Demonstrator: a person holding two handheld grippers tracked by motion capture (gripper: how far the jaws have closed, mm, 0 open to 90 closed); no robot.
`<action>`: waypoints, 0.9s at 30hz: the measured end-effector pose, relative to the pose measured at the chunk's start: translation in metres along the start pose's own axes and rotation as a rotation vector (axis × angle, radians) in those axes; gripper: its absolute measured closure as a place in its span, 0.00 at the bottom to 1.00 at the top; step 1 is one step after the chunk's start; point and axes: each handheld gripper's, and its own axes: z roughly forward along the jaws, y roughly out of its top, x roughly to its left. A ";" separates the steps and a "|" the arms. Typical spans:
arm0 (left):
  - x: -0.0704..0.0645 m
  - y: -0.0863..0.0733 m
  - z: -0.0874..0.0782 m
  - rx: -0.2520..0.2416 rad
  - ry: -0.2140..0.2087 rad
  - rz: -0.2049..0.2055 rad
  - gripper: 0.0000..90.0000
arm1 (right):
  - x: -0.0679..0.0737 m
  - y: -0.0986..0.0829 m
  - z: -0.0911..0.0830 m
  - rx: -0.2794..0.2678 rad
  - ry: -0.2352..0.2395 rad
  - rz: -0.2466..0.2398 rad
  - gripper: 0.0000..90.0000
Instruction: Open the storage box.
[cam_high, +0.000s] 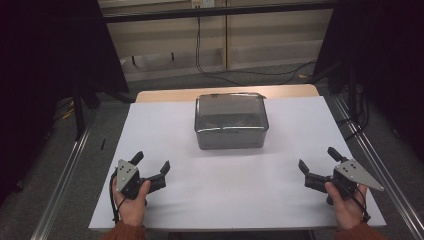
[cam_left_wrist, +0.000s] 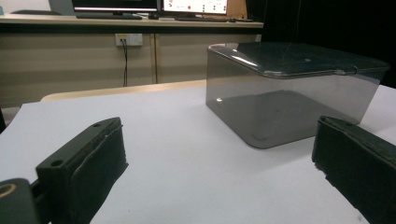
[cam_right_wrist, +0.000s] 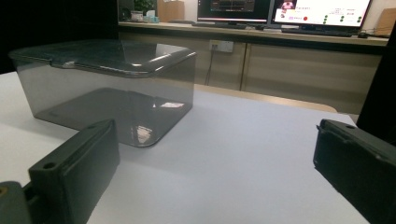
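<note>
We see a smoky, see-through grey plastic box (cam_high: 230, 121) with rounded corners and a matching tinted lid seated flat on top; it sits upright on the white table sheet (cam_high: 280, 190), toward the far middle. Its long axis runs left to right across the table, one long wall facing us. Our left gripper (cam_high: 151, 163) rests near the front left edge, jaws spread wide and holding nothing. Our right gripper (cam_high: 317, 158) sits near the front right, likewise spread and unloaded. Both are well apart from the box.
</note>
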 end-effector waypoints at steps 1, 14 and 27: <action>0.000 0.000 0.000 -0.001 0.000 -0.001 0.03 | 0.000 0.000 0.000 0.002 0.000 0.006 0.00; -0.004 -0.001 0.002 0.007 0.008 0.012 0.03 | 0.002 -0.002 0.005 0.014 0.032 0.019 0.00; -0.005 -0.002 0.000 0.009 0.002 0.002 0.03 | 0.016 0.002 0.016 0.013 0.081 0.000 0.00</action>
